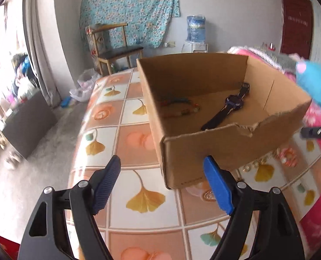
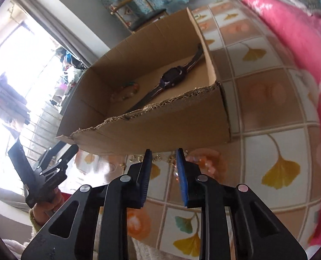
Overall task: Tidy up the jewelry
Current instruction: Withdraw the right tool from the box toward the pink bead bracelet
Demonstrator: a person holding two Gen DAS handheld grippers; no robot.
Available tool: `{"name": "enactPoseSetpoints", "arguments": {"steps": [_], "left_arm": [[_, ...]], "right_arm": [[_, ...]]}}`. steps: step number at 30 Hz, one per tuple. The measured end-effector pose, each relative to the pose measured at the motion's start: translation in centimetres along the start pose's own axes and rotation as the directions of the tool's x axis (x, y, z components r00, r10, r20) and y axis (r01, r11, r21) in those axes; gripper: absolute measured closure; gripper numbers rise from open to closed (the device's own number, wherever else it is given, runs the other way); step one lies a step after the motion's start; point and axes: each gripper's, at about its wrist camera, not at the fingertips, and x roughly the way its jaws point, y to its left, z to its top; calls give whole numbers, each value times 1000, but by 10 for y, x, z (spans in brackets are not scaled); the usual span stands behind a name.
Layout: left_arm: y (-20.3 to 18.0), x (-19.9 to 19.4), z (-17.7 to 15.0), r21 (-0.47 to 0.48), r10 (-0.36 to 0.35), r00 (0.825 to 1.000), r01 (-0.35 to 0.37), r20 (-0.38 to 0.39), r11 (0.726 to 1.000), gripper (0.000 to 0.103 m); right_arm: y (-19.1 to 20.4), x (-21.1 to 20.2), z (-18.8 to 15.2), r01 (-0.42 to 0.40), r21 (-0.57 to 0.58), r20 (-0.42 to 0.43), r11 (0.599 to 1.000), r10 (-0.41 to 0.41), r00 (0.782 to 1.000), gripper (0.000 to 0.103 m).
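Cardboard makes up the box (image 1: 214, 143), open-topped with a torn near rim, which sits on a surface covered by a cloth (image 1: 121, 134) of orange and white squares printed with ginkgo leaves; whether that surface is a worktop or a bed cannot be told. Inside the box lie a dark watch (image 1: 232, 105) with its strap stretched out, towards the right wall in the left wrist view, and a beaded bracelet (image 1: 180, 108) just beside it on the left, the two apart. Outside, close against the near wall of the box, a gold chain (image 2: 160, 158) and a cluster of orange beads (image 2: 206, 162) lie on the cloth. The left gripper (image 1: 162, 169) has its blue pads spread wide with nothing between them, its right pad near the box's front corner. The right gripper (image 2: 163, 158) has its pads drawn near together but not touching, poised over the chain; whether they touch it cannot be told. A pink blanket (image 2: 290, 32) is heaped to the right of the box. A wooden chair (image 1: 114, 49) stands against the far wall.
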Motion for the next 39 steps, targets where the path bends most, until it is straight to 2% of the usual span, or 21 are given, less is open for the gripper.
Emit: {"name": "enactPoseSetpoints", "arguments": {"steps": [6,12,14,16,18,21,24,26,29,31,33,34,36,38,39], "left_arm": [[10,6,3,6,23,999,-23,24,1000,26],[17,12,8,-15,24,999,-23,43,1000,26],[15,3,4,-24,-11,998,12,63,1000,26],[10,-8,-3,-22,-68,994,70,86,997,26],[0,-14,-13,-1,-127,989,128,73,992,26],[-24,-13,-29,45,-168,986,167,12,985,26],[-40,-2,-41,44,-179,983,181,-43,983,26],[-47,9,-47,22,-167,982,170,-89,985,26],[-54,20,-53,3,-143,980,145,-136,989,25],[-57,25,-57,3,-119,980,121,-157,993,22],[-60,26,-61,12,-94,983,97,-156,995,16],[-61,27,-61,16,-82,983,86,-161,996,15],[-61,28,-63,6,-66,984,68,-166,998,6],[-60,28,-65,-3,-61,985,62,-161,998,6],[-59,27,-65,-3,-60,986,60,-157,998,6]], "right_arm": [[4,11,11,-71,23,9,997,71,997,79],[4,6,-8,-40,24,27,999,39,999,79],[4,-3,-13,-22,16,46,1000,21,999,79],[4,-14,-22,29,5,59,1000,-29,998,77],[-2,-22,-34,95,2,57,995,-95,994,72],[-13,-28,-55,192,9,34,981,-192,981,67],[-20,-27,-73,292,-6,18,956,-292,956,59],[-21,-27,-84,383,-39,27,923,-383,924,55],[-14,-22,-94,466,-117,56,877,-462,885,41],[-6,-15,-100,513,-183,81,839,-507,858,39],[-2,-13,-106,531,-216,105,820,-521,847,27],[0,-13,-107,535,-225,110,814,-524,845,26],[0,-12,-111,530,-234,112,815,-519,847,17],[-2,-12,-114,515,-235,95,824,-508,856,9],[-3,-13,-116,508,-235,86,829,-502,860,8]]}}
